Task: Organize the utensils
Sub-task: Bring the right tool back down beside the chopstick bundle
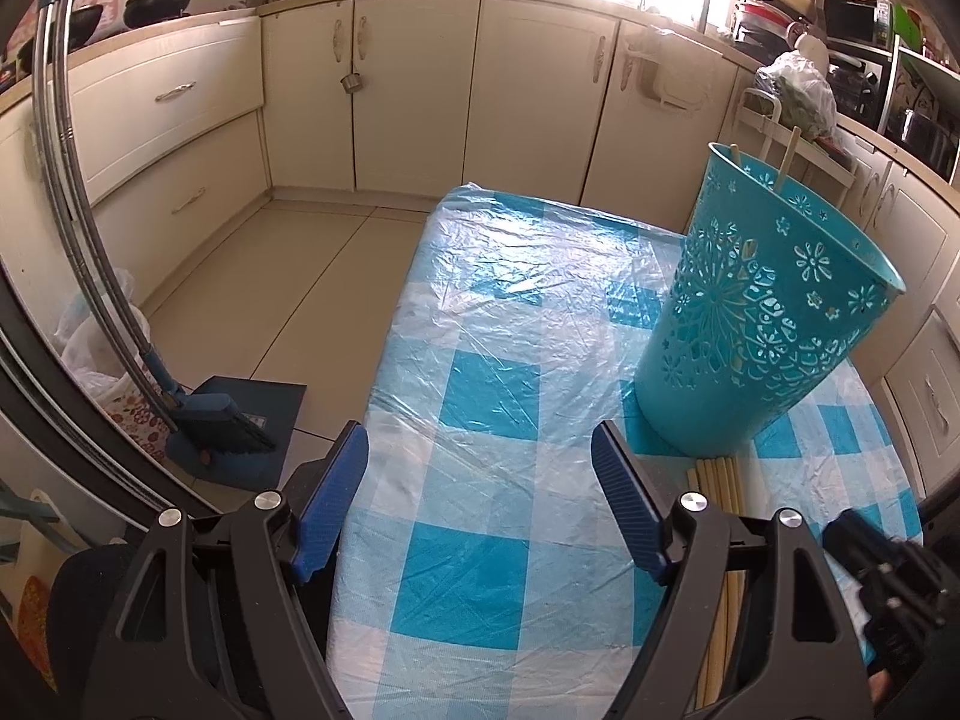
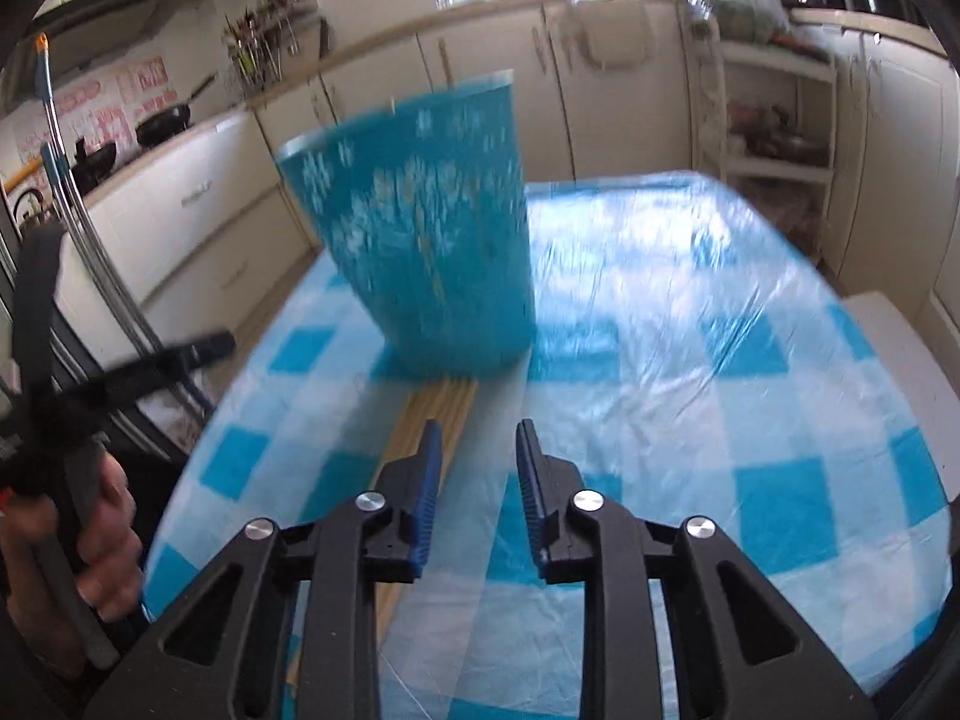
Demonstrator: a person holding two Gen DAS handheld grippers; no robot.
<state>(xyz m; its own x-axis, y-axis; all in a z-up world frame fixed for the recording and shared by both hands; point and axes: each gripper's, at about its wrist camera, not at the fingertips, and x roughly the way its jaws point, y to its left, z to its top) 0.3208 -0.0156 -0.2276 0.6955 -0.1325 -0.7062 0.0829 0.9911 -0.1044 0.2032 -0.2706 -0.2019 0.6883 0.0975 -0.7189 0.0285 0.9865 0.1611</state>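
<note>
Left wrist view shows one bench [image 1: 510, 312] under a blue-and-white checked cloth with a clear plastic sheet over it. On it stands one teal cut-out holder [image 1: 762, 312], leaning to the right in the fisheye picture, with two pale chopstick ends [image 1: 787, 157] poking above its rim. A row of loose chopsticks [image 1: 717, 480] lies flat on the cloth right at the holder's base, running toward the camera; five can be counted at their far ends, though more may be hidden behind the gripper frame. The left gripper [image 1: 480, 468] hangs over the bench's left edge with its two blue pads spread wide and nothing between them. In the blurred right wrist view, the right gripper [image 2: 477, 450] sits above the cloth, its pads a narrow gap apart and empty, with the loose chopsticks [image 2: 441, 414] just beside its left pad and the holder [image 2: 420, 222] beyond them.
</note>
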